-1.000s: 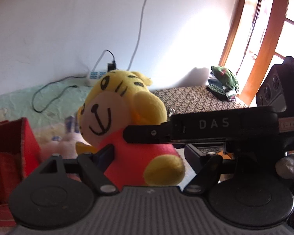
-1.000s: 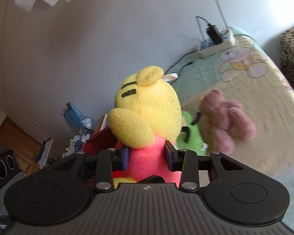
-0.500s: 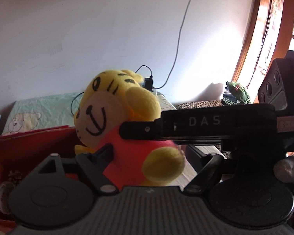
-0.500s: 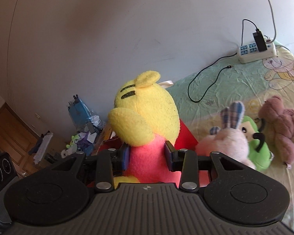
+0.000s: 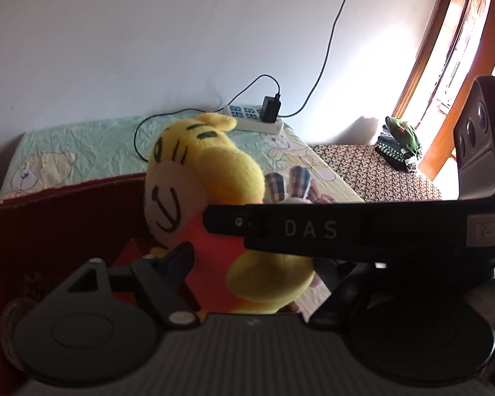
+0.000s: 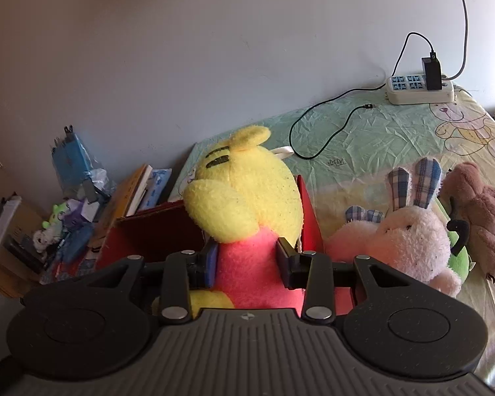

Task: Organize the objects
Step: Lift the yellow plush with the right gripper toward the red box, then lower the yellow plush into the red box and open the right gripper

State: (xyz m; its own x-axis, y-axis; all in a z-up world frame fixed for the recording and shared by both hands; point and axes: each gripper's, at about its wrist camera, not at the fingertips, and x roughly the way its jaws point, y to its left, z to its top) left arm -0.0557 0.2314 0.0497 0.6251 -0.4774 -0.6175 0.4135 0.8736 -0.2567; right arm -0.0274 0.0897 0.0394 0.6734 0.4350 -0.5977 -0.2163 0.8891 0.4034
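A yellow plush tiger in a red shirt is clamped at the body between the fingers of my right gripper. It hangs over an open red box at the bed's left end. In the left wrist view the tiger sits between the fingers of my left gripper, with the red box wall behind it. The right gripper's black body crosses in front and hides my left gripper's right finger.
A pink rabbit plush, a green plush and a mauve bear lie on the bed to the right. A white power strip with a charger and cable sits by the wall. Books and clutter stand left of the box.
Both grippers moved left with the tiger, from above the bed's plush pile to above the red box. The box now fills the left wrist view's left side.
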